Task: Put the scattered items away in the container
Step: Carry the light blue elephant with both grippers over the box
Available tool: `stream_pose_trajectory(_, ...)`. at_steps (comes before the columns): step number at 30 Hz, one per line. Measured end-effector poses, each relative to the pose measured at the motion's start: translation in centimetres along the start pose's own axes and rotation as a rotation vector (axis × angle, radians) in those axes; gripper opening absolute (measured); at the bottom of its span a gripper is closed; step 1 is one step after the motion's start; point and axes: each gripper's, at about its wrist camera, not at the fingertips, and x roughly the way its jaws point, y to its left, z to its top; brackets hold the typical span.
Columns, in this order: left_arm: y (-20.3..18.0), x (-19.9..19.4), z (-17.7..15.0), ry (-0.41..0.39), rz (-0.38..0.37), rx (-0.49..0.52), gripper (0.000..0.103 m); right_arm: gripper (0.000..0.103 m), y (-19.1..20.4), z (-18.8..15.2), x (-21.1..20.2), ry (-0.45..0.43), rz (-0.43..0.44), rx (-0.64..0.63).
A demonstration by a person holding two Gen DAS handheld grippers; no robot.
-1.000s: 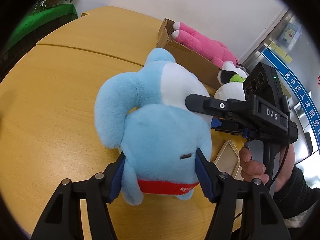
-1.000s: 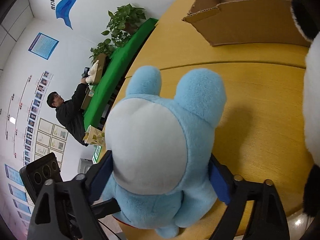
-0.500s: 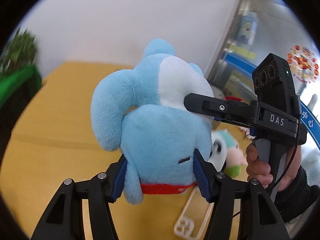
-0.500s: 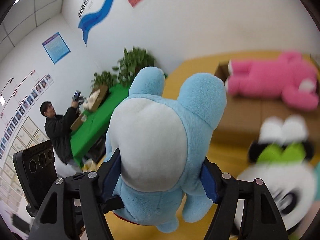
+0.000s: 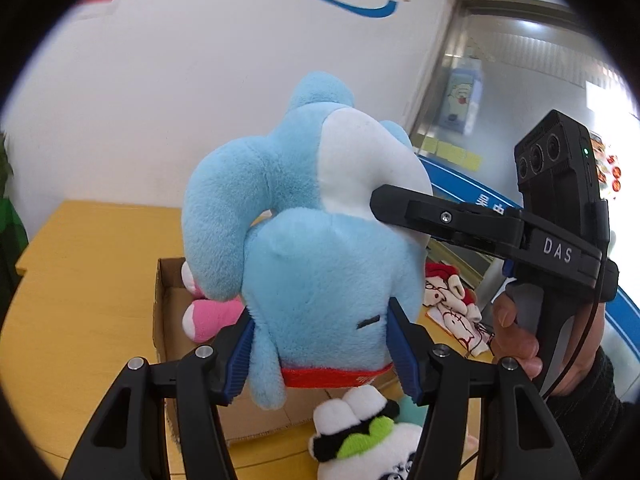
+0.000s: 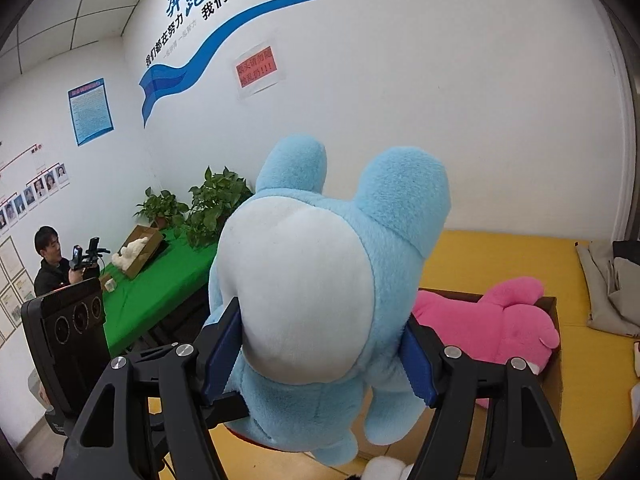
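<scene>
Both your grippers, left (image 5: 320, 354) and right (image 6: 318, 350), clamp the blue plush (image 5: 320, 264) aloft, above the box (image 5: 160, 312) on the worktop (image 5: 76, 280).

The right gripper (image 6: 320, 352) clamps the blue plush toy (image 6: 316, 300) between its blue pads (image 6: 218, 354), white belly facing the camera, ears up. Right of the toy, a pink plush (image 6: 492, 320) lies in the cardboard box (image 6: 554, 376) on the yellow table (image 6: 500, 256). Left of the toy, the other gripper's camera block (image 6: 66, 332) shows, with potted plants (image 6: 200, 208) and a seated man (image 6: 50, 260) at a green table (image 6: 156, 284) beyond.
</scene>
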Motion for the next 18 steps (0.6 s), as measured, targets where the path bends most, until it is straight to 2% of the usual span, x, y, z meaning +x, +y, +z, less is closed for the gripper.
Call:
stream_pose_trajectory(6,6.3,6.8,-3.9,0.136,0.023,-0.167,0.06,0.076,-4.0,-2.8,10.1,0.164,0.008,0.058)
stream_pose_trajectory(11,9.9,9.9,-7.6,0.231,0.081,-0.295,0.06,0.076,-7.3,-7.2,16.9,0.3,0.035,0.112)
stream_pose_trajectory(16,11.9,11.5,-10.3,0.322,0.177,-0.366,0.061,0.076,-8.2,-10.6,21.9,0.41,0.062,0.155)
stream_pose_trajectory(18,11.6,11.5,-10.5,0.326,0.221,-0.346,0.062,0.076,-9.0,-11.7,23.4,0.463,0.081,0.206)
